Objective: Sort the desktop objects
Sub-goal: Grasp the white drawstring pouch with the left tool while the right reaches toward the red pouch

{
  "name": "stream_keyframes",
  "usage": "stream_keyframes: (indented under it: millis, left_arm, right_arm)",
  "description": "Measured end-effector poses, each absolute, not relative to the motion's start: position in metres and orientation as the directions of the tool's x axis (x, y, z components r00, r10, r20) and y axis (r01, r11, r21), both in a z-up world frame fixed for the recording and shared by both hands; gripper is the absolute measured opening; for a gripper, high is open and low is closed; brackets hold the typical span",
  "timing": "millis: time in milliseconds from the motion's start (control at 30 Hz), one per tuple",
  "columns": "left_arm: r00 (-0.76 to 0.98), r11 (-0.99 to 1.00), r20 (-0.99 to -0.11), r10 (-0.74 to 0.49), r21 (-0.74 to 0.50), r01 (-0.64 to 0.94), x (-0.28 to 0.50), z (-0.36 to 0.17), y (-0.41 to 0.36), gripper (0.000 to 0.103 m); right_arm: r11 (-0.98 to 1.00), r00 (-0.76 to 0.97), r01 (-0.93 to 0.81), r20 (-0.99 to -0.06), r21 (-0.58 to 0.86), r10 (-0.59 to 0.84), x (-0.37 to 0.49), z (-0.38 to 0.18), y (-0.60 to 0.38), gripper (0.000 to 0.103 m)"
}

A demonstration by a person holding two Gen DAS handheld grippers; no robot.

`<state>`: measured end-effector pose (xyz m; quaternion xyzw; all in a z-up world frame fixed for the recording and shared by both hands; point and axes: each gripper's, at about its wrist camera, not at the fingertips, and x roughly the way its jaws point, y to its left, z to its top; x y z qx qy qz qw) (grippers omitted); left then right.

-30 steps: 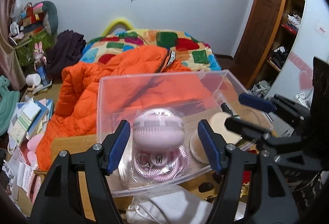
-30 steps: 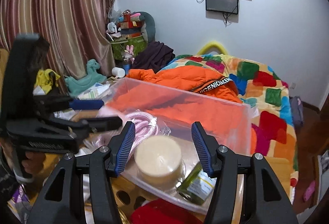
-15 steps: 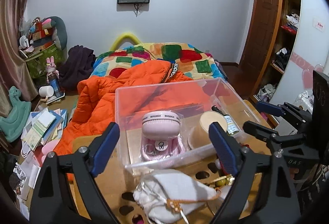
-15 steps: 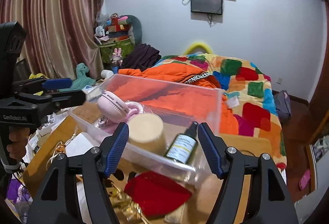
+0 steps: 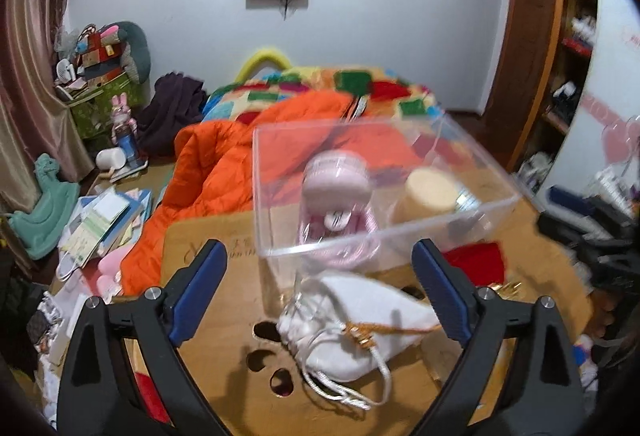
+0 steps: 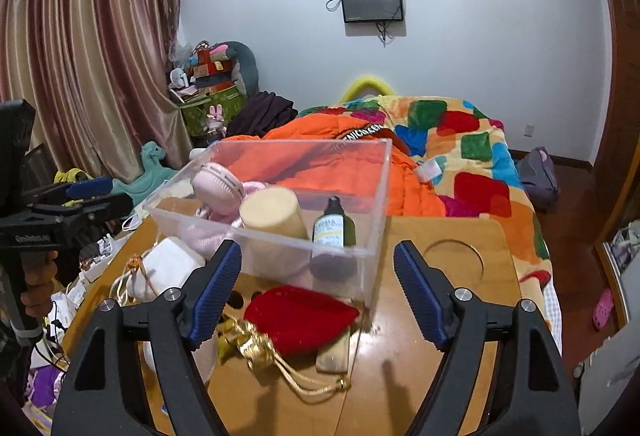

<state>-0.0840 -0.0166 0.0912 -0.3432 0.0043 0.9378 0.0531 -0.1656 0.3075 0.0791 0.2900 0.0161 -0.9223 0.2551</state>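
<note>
Both hands empty. My left fingers (image 5: 318,290) stand wide apart and are opening further, nothing clamped; the white drawstring pouch (image 5: 352,328) lies on the table (image 5: 224,244) below the gap, pads clear of it. My right fingers (image 6: 318,290) are also apart and opening, nothing between the pads; the red velvet pouch (image 6: 302,318) with its gold cord (image 6: 276,360) lies on the table just under the gap. The clear plastic bin (image 6: 376,195) sits at 12 o'clock from both hands, near the table's far edge, with the bed and an orange jacket (image 6: 320,159) behind it. Already inside it: the pink fan (image 6: 218,187) with its pink cord, the cream cylinder (image 6: 274,213), and the small dark bottle (image 6: 332,222), upright. So I judge two pouches are left to sort. Key relation: the red pouch is at 6 o'clock from the bin's near wall, almost touching it, long axis running 9 to 3 across my right fingers' line, cord trailing toward 5 o'clock. The right hand is plainly the nearer one for it; the left hand (image 6: 36,276) shows at 9 o'clock in the right wrist view, well off to the side. The white pouch is the left hand's: long axis roughly 10 to 4, neck and cord at the near end. The left wrist view is motion-blurred, so the bin contents are soft there. A squat tan object (image 6: 332,354) partly under the red pouch: cannot identify.
</note>
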Motion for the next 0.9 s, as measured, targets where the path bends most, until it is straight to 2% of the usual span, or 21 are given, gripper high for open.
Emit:
stream_keyframes:
  millis: [200, 333, 600, 900]
  left_arm:
    - [-0.67, -0.999, -0.741, 0.052, -0.034, -0.04, -0.106, 0.049, -0.014, 0.094]
    - [-0.614, -0.994, -0.782, 0.103, -0.11, -0.027, -0.107, 0.026, -0.016, 0.095]
    - [-0.606, -0.985, -0.783, 0.14, -0.171, -0.008, -0.097, 0.011, -0.022, 0.095]
    - [-0.633, -0.986, -0.76, 0.15, -0.163, -0.037, -0.081, 0.008, -0.023, 0.096]
  right_arm:
    - [-0.873, -0.679, 0.471, -0.578, 0.128, -0.452, -0.16, 0.059, 0.31, 0.076]
    - [-0.869, -0.661, 0.483, -0.605, 0.109, -0.444, -0.16, 0.044, 0.307, 0.076]
    - [-0.851, -0.596, 0.509, -0.659, 0.133, -0.459, -0.17, 0.02, 0.298, 0.076]
    - [-0.847, -0.596, 0.527, -0.677, 0.075, -0.432, -0.174, 0.009, 0.281, 0.076]
